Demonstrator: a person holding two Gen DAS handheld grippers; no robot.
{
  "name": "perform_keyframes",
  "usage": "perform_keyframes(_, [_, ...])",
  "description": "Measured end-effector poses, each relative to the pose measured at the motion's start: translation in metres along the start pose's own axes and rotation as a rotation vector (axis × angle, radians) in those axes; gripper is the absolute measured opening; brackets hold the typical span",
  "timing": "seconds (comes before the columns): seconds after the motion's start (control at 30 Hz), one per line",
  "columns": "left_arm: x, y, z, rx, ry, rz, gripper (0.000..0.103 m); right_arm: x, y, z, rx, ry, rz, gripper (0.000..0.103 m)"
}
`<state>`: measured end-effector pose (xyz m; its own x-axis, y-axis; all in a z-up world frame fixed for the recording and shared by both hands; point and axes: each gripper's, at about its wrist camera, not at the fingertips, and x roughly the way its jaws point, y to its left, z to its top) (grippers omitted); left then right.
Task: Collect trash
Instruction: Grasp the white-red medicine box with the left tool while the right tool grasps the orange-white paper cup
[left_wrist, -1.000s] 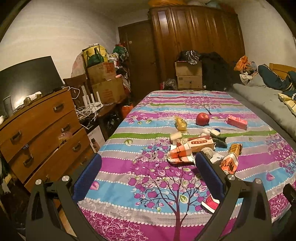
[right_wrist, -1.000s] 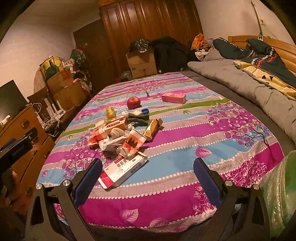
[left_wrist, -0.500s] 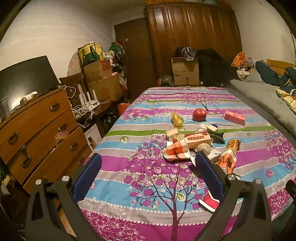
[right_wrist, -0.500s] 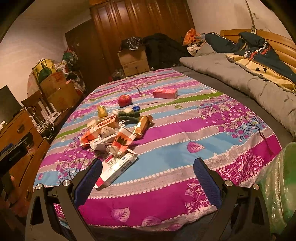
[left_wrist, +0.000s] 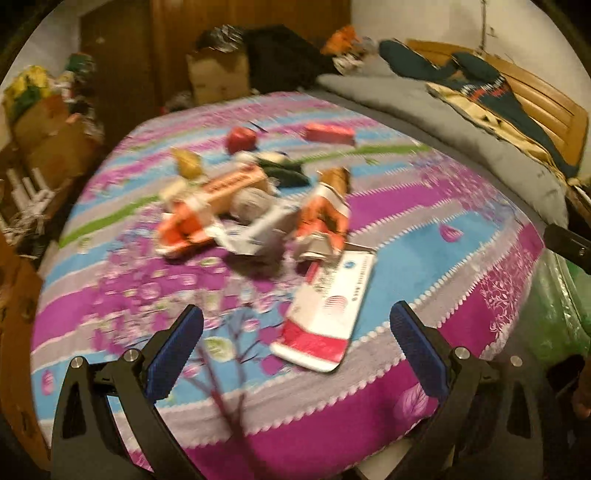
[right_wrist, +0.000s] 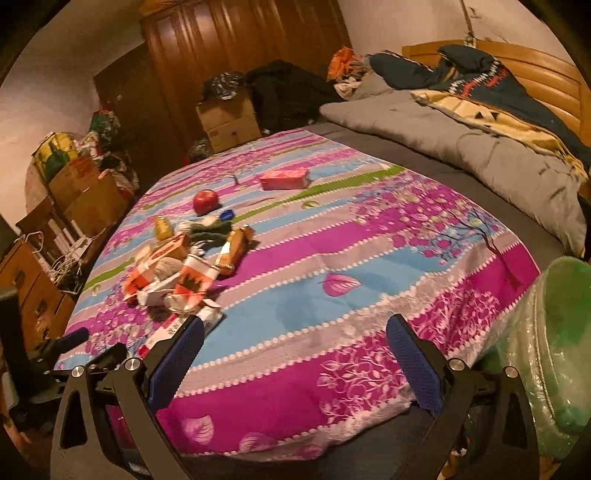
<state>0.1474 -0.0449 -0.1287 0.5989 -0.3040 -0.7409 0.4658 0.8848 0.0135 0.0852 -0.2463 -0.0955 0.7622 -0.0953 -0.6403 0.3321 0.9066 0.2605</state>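
A pile of trash (left_wrist: 251, 210) lies on the patterned bedspread (left_wrist: 424, 266): orange and white cartons, crumpled paper and a brown wrapper. A flat white and red box (left_wrist: 327, 314) lies nearest, just ahead of my open, empty left gripper (left_wrist: 295, 341). The pile also shows in the right wrist view (right_wrist: 177, 269), left of my open, empty right gripper (right_wrist: 295, 349), which hovers over the bed's near edge. A green plastic bag (right_wrist: 546, 354) sits at the right. The left view is blurred.
A red apple (right_wrist: 205, 201) and a pink box (right_wrist: 284, 179) lie farther back on the bed. A grey quilt (right_wrist: 461, 147) and clothes cover the right side. A wooden dresser (right_wrist: 33, 288), cardboard boxes (right_wrist: 229, 118) and a wardrobe (right_wrist: 240, 55) stand left and behind.
My left gripper has swung right and closer to the pile, so the flat white and red box now lies between its fingers' line of sight. My right gripper has shifted right.
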Motion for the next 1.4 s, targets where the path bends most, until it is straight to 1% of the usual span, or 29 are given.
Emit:
perform_keyframes(0.03, [0.011,-0.003,0.002,0.016,0.014,-0.026,0.098,0.002,-0.004,-0.001,0.008,0.004,-0.005,0.098])
perform_keyframes(0.1, [0.03,-0.009,0.006,0.044,0.039,-0.036,0.098,0.006,-0.009,-0.001,0.021,0.013,-0.012,0.098])
perform_keyframes(0.2, [0.058,-0.021,0.009,0.087,0.101,-0.092,0.098,0.009,-0.012,-0.002,0.022,0.017,-0.024,0.098])
perform_keyframes(0.23, [0.064,-0.023,0.01,0.102,0.116,-0.099,0.098,0.01,-0.013,-0.002,0.022,0.018,-0.026,0.098])
perform_keyframes(0.3, [0.081,-0.032,0.009,0.148,0.158,-0.103,0.086,0.011,-0.015,-0.001,0.023,0.019,-0.028,0.098])
perform_keyframes(0.33, [0.087,-0.035,0.008,0.16,0.182,-0.105,0.074,0.012,-0.015,0.0,0.022,0.018,-0.026,0.098])
perform_keyframes(0.37, [0.092,-0.036,0.007,0.162,0.196,-0.111,0.055,0.012,-0.015,0.001,0.02,0.017,-0.026,0.098])
perform_keyframes(0.4, [0.093,-0.036,0.006,0.162,0.2,-0.129,0.052,0.012,-0.015,0.003,0.018,0.015,-0.024,0.098])
perform_keyframes(0.53, [0.081,-0.036,-0.002,0.163,0.187,-0.163,0.049,0.014,-0.012,0.007,-0.001,0.007,-0.012,0.098])
perform_keyframes(0.67, [0.048,-0.024,-0.023,0.148,0.186,-0.19,0.049,0.018,-0.001,0.013,-0.025,0.004,0.028,0.098])
perform_keyframes(0.77, [0.025,-0.007,-0.037,0.111,0.197,-0.186,0.049,0.024,0.016,0.018,-0.054,0.004,0.077,0.098])
perform_keyframes(0.87, [0.0,0.01,-0.048,0.063,0.182,-0.175,0.049,0.035,0.043,0.023,-0.101,0.03,0.173,0.098])
perform_keyframes(0.93, [-0.011,0.02,-0.052,0.031,0.174,-0.162,0.049,0.049,0.064,0.025,-0.12,0.069,0.242,0.098])
perform_keyframes(1.0, [-0.022,0.029,-0.058,0.015,0.172,-0.144,0.049,0.068,0.08,0.024,-0.093,0.134,0.328,0.098])
perform_keyframes(1.03, [-0.024,0.031,-0.061,0.011,0.176,-0.136,0.049,0.077,0.086,0.023,-0.071,0.165,0.353,0.098])
perform_keyframes(1.1, [-0.032,0.04,-0.065,-0.007,0.17,-0.113,0.049,0.096,0.099,0.018,-0.046,0.23,0.396,0.098])
perform_keyframes(1.23, [-0.052,0.063,-0.073,-0.073,0.143,-0.082,0.049,0.117,0.13,0.002,-0.085,0.306,0.455,0.098])
perform_keyframes(1.27, [-0.054,0.068,-0.075,-0.088,0.142,-0.074,0.049,0.125,0.136,-0.003,-0.076,0.335,0.463,0.096])
perform_keyframes(1.3, [-0.057,0.072,-0.077,-0.099,0.14,-0.064,0.049,0.132,0.138,-0.007,-0.054,0.357,0.467,0.093])
perform_keyframes(1.4, [-0.063,0.084,-0.084,-0.126,0.137,-0.031,0.049,0.147,0.144,-0.017,0.074,0.422,0.524,0.092])
